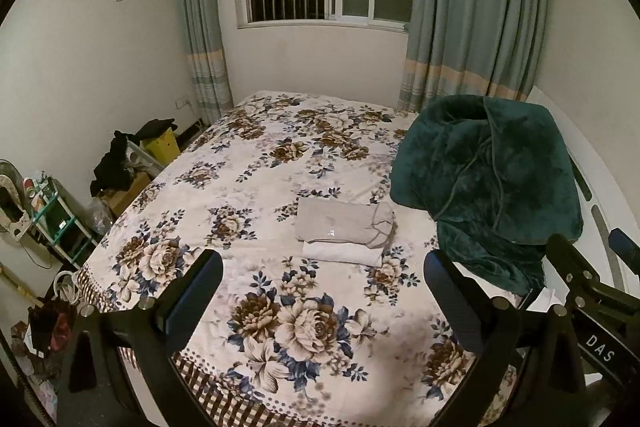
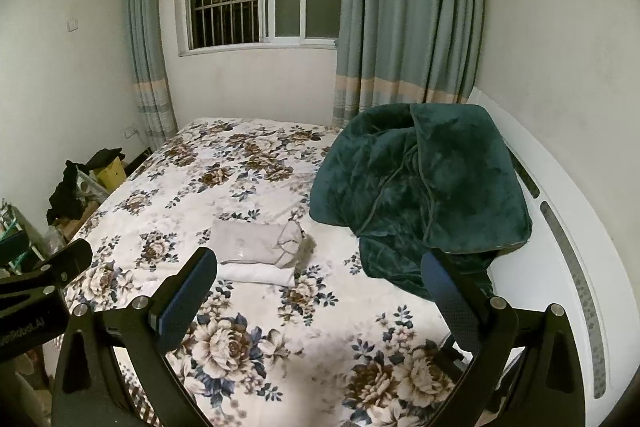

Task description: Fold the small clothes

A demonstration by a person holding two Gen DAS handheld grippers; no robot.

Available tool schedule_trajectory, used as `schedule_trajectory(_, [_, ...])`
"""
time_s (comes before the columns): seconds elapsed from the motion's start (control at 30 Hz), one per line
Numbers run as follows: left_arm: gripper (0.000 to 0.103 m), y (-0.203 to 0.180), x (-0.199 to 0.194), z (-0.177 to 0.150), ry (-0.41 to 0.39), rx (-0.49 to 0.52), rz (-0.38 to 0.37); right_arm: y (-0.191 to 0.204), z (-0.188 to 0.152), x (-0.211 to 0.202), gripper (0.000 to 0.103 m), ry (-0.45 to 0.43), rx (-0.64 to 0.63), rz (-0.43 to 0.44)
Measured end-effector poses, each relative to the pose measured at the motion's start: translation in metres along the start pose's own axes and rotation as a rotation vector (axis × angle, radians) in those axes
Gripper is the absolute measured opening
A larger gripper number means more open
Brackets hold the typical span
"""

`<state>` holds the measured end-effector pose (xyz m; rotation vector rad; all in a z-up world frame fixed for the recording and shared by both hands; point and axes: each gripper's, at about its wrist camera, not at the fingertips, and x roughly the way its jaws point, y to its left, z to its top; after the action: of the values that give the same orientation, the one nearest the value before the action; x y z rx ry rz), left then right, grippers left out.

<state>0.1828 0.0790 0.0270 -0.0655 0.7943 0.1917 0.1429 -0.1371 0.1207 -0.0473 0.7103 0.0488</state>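
Left gripper [image 1: 324,279]: jaws spread wide, nothing between them; it hangs above the near part of the bed, apart from every garment.

Right gripper [image 2: 320,281]: jaws likewise wide and empty, held over the near right part of the bed; its neighbour's body shows at the left edge of the right wrist view.

Beige garment [image 1: 344,223]: folded into a flat rectangle, lying on top of the white one, mid-bed. A collar or cuff bunches at its right end, somewhat untidy.

White garment [image 1: 342,254]: folded, directly beneath the beige piece, its near edge showing below it. The two form one small stack.

Floral bedspread [image 1: 248,187]: the working surface; flat, no loose small garment visible on it.

Green blanket [image 1: 488,183]: plush, heaped at the right of the bed by the headboard, just beside the stack but not seen touching it.

Step in hand: judged to be between items; two pieces appear finished and stacked, neither tool engaged.

Next move, requirement: either fetch a further garment, none of which is in view, or tidy the bunched right end of the beige piece. The latter calls for a low approach and a light pinch on the top layer only, so the stack is not dragged.

Risk: snagging the blanket edge when reaching right.
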Motion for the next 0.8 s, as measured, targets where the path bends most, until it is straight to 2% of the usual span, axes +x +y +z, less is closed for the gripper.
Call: schedule_trajectory(0.8, [0.103,-0.002,-0.004,0.0,-0.004,-0.01,0.011,0.013,0.001,0.002,0.103,-0.006,-0.01,0.001])
